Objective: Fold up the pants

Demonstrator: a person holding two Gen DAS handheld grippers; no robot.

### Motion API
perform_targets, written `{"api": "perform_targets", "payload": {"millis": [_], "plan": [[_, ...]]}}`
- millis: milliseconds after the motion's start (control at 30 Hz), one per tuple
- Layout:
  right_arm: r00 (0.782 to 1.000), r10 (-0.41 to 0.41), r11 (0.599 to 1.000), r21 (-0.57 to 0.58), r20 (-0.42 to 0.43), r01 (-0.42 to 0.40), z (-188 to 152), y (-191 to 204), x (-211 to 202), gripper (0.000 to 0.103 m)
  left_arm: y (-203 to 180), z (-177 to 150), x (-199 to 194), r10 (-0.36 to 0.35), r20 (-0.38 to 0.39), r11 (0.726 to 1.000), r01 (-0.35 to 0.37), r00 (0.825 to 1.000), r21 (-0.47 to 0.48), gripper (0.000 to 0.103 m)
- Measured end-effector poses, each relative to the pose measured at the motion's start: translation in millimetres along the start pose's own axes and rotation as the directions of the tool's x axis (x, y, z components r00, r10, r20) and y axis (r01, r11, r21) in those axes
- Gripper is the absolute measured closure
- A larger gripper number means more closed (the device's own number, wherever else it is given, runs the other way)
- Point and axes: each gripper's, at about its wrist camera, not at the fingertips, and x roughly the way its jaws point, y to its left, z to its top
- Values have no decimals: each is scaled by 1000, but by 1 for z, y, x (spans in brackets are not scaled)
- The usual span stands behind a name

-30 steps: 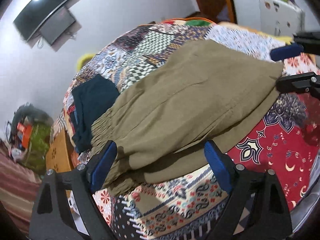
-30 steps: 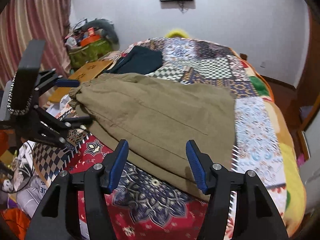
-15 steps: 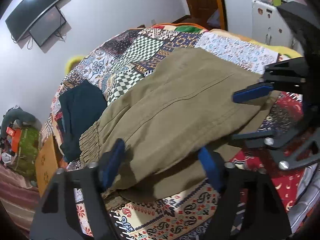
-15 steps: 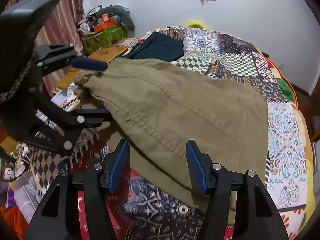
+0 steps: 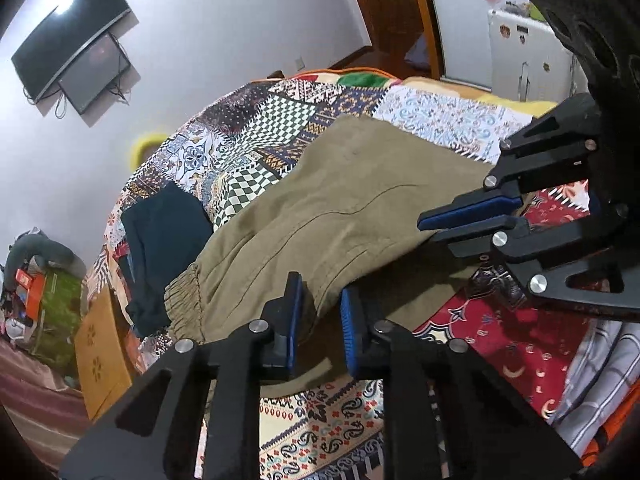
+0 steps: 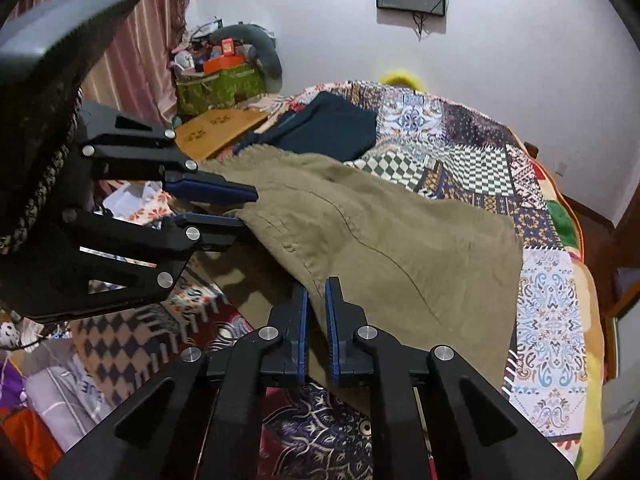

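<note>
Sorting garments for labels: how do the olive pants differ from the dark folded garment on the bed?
The olive pants are spread wide and lifted at the near edge; the dark garment lies flat, folded small. The left gripper and right gripper both pinch the olive pants; nothing touches the dark garment. Both rest on the patchwork bedspread.

No text, label or number can be read anywhere.
</note>
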Motion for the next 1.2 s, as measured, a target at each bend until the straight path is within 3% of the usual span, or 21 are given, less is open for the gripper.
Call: {"api": "perform_targets", "payload": {"millis": [367,500,600,667,833,900,1000,1200], "plan": [[998,49,998,35,-26,-48,-18,8,8,96,-6,-23,3,-73,-47,994,69,996,-80,84],[995,77,995,70,-64,-72,-28,6,19,90,-2,-33,10,-112,-66,984,101,991,-149,81],[995,77,995,76,-67,-72,-32,8,14,88,0,-39,6,-113,-63,979,100,992,-175,70],[994,88,992,93,-69,-81,-33,6,9,85,3,-43,0,-118,-57,975,105,991,-197,50],[994,103,985,146,-42,-95,-30,0,-7,74,18,-47,-17,-111,-27,963,101,993,-248,42],[995,101,982,161,-19,-97,-26,-1,-12,61,30,-46,-25,-102,-3,953,97,995,-287,33],[996,86,980,176,24,-89,-18,-3,-19,51,52,-42,-36,-87,37,934,94,996,-345,27],[994,72,972,219,80,-88,2,-12,-16,51,92,-29,-40,-36,73,894,65,997,-443,24]]}}
